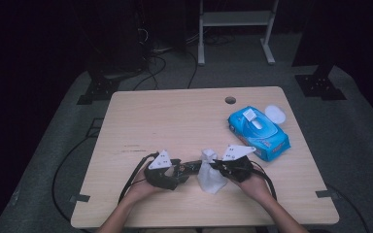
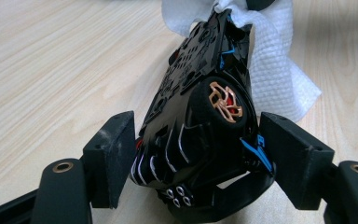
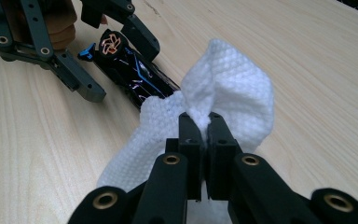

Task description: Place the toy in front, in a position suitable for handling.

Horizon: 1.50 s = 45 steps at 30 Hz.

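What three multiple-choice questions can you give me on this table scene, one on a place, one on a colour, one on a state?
1. Where does the wipes pack lie on the table?
A. Near the right edge
B. Near the left edge
C. At the front edge

2. What colour is the wipe on the toy car?
A. Yellow
B. White
C. Green

3. How do the right tongs stand?
A. Wide open
B. Shut on the wipe
C. Shut on the pack

Answers: 1 A, the high view shows the blue pack right of the hands. 2 B, both gripper views show white cloth. 3 B, the right gripper view shows the jaws pinching a fold of the wipe.
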Tool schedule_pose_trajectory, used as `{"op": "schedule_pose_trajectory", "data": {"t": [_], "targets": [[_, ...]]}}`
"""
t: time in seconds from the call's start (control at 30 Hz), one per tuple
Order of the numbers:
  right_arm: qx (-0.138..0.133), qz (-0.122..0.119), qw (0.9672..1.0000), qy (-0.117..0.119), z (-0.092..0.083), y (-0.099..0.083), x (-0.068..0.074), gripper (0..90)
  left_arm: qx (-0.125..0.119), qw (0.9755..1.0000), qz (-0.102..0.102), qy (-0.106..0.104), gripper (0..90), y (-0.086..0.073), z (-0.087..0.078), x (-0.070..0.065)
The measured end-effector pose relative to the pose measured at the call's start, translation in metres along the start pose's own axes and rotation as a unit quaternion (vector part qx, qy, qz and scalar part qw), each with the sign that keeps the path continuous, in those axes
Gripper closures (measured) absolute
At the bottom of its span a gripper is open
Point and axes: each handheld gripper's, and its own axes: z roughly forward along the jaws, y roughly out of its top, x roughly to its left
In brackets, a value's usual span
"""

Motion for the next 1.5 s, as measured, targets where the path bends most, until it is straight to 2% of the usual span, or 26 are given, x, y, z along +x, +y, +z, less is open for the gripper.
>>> {"op": "schedule_pose_trajectory", "data": {"t": [0.17, 0.3, 0.33, 0.43, 0.47, 0.63, 0.77, 0.87, 0.9, 0.97, 1.03, 1.13, 1.2, 1.27, 1.33, 1.37, 1.5], "targets": [[-0.002, 0.001, 1.0, -0.001, -0.001, -0.002, 0.002, 86.5, 0.001, 0.9999, 0.01, 0.002, 22.9, 0.0, 0.0, -0.002], [0.007, 0.001, 1.0, -0.001, 0.002, -0.005, 0.004, 86.5, -0.014, 0.9998, 0.01, 0.006, 23.4, 0.0, -0.005, -0.002], [0.009, 0.002, 1.0, -0.001, 0.003, -0.006, 0.004, 86.5, -0.011, 0.9998, 0.011, 0.014, 25.2, -0.001, -0.004, -0.002], [0.016, 0.003, 0.9999, 0.002, 0.008, -0.008, 0.004, 86.5, -0.009, 0.9998, 0.013, 0.016, 25.3, -0.001, -0.004, -0.001], [0.015, 0.004, 0.9999, 0.003, 0.008, -0.008, 0.003, 86.5, -0.007, 0.9996, 0.015, 0.023, 24.7, -0.001, -0.004, -0.001], [0.014, 0.01, 0.9998, 0.001, 0.006, -0.006, -0.001, 86.5, -0.004, 0.9998, 0.002, 0.02, 18.5, -0.003, -0.005, 0.002], [-0.007, 0.023, 0.9997, 0.009, 0.001, 0.003, -0.003, 86.5, 0.003, 0.9997, -0.006, 0.025, 16.5, -0.005, -0.003, 0.005], [-0.02, 0.015, 0.9996, 0.013, -0.001, 0.014, 0.0, 86.5, 0.013, 0.9996, -0.013, 0.022, 13.3, -0.006, 0.0, 0.005], [-0.024, 0.012, 0.9995, 0.016, -0.001, 0.017, 0.001, 86.5, 0.02, 0.9995, -0.008, 0.024, 13.3, -0.006, 0.002, 0.005], [-0.025, 0.008, 0.9994, 0.021, 0.004, 0.025, 0.003, 86.5, 0.028, 0.9994, -0.01, 0.019, 13.3, -0.006, 0.004, 0.006], [-0.025, 0.006, 0.9993, 0.027, 0.012, 0.029, 0.005, 86.4, 0.025, 0.9994, -0.012, 0.021, 13.4, -0.006, 0.004, 0.006], [-0.007, 0.002, 0.9992, 0.039, 0.029, 0.03, 0.006, 86.2, 0.03, 0.9992, -0.02, 0.015, 15.0, -0.006, 0.006, 0.008], [0.008, 0.002, 0.999, 0.044, 0.04, 0.028, 0.005, 85.8, 0.05, 0.9986, -0.016, 0.012, 15.4, -0.005, 0.008, 0.008], [0.018, 0.003, 0.9989, 0.043, 0.046, 0.026, 0.003, 82.6, 0.051, 0.9987, -0.001, 0.01, 22.0, -0.004, 0.01, 0.005], [0.018, 0.009, 0.9987, 0.046, 0.045, 0.025, 0.001, 70.0, 0.05, 0.9986, 0.001, 0.013, 22.3, -0.002, 0.01, 0.003], [0.017, 0.009, 0.999, 0.039, 0.042, 0.026, 0.0, 65.7, 0.052, 0.9985, 0.005, 0.016, 22.5, -0.001, 0.01, 0.003], [-0.001, 0.003, 0.9994, 0.035, 0.035, 0.026, 0.002, 65.9, 0.057, 0.998, 0.016, 0.022, 22.8, 0.0, 0.01, 0.0]]}}
